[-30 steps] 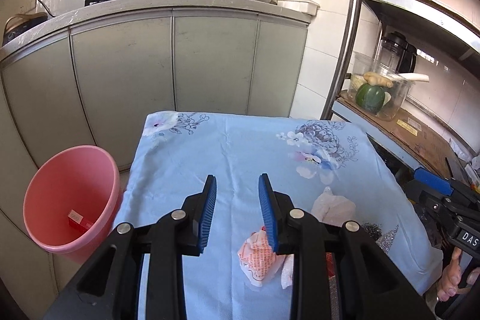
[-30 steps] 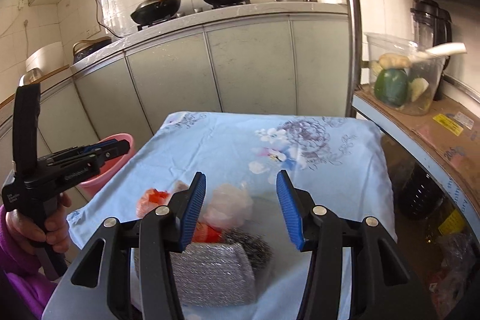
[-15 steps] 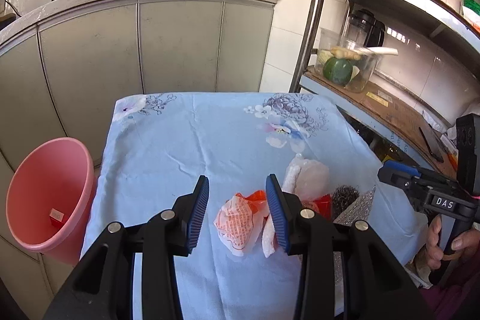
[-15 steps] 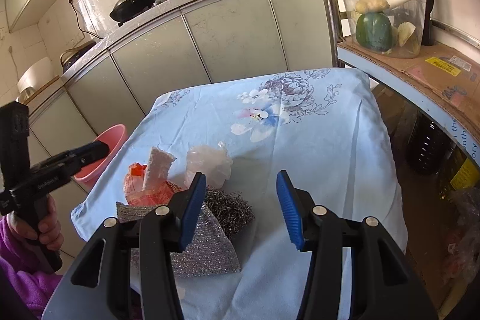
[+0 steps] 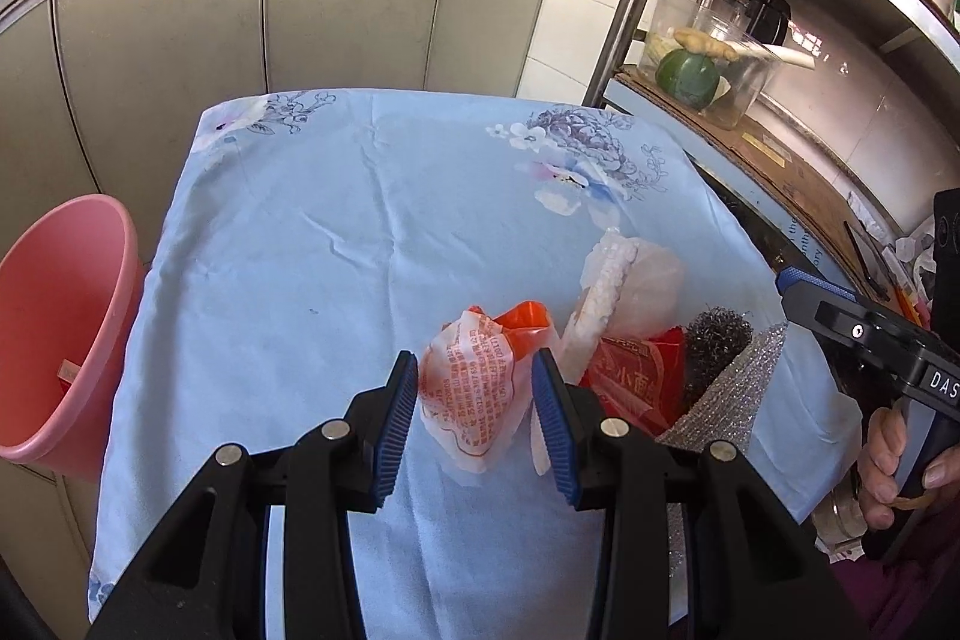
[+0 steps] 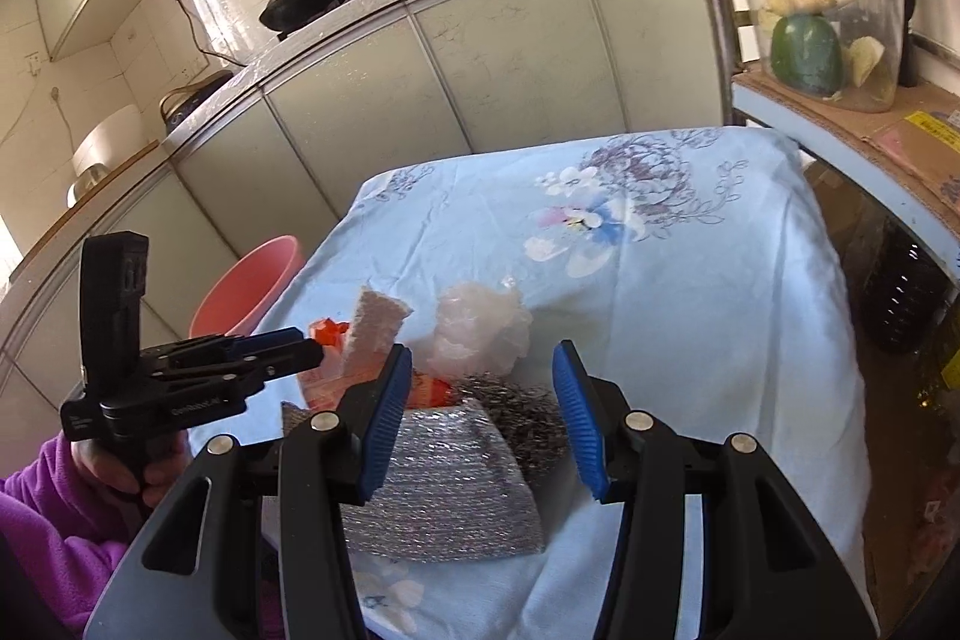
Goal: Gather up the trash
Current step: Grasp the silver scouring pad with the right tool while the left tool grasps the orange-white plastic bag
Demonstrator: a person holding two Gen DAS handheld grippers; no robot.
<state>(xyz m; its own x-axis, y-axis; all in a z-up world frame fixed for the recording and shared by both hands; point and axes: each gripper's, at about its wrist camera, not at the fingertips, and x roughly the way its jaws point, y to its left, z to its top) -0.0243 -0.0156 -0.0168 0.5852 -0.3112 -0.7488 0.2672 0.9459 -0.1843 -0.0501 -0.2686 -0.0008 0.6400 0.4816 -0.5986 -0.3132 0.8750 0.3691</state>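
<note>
A: Fingers first. Left gripper (image 5: 474, 421) has its jaws apart, they've just been opening, and the crumpled white wrapper (image 5: 471, 388) w/ red print sits between the pads, not pinched yet. Right gripper (image 6: 483, 418) is apart too, nothing clamped; it hangs over the silver scrub pad (image 6: 447, 484) and the steel wool (image 6: 528, 415).

B: Where's the rest of the trash?

A: From the wrapper: orange plastic bit (image 5: 528, 322) at 1 o'clock, touching it. Red packet (image 5: 636, 376) at 3. Foam strip (image 5: 603, 298) and clear bag (image 5: 651, 286) leaning together beyond, approx 1–2 o'clock. Pink bin (image 5: 54, 334) is off the table (image 5: 360, 196), way out at 9 o'clock.

B: So how to grab it well?

A: I'd say drop lower so the pads straddle the wrapper's bulk, not its thin edge. Close slow; crinkly film slips. Keep clear of the orange bit, else it drags along. Then swing to 9 and let go over the bin.
</note>
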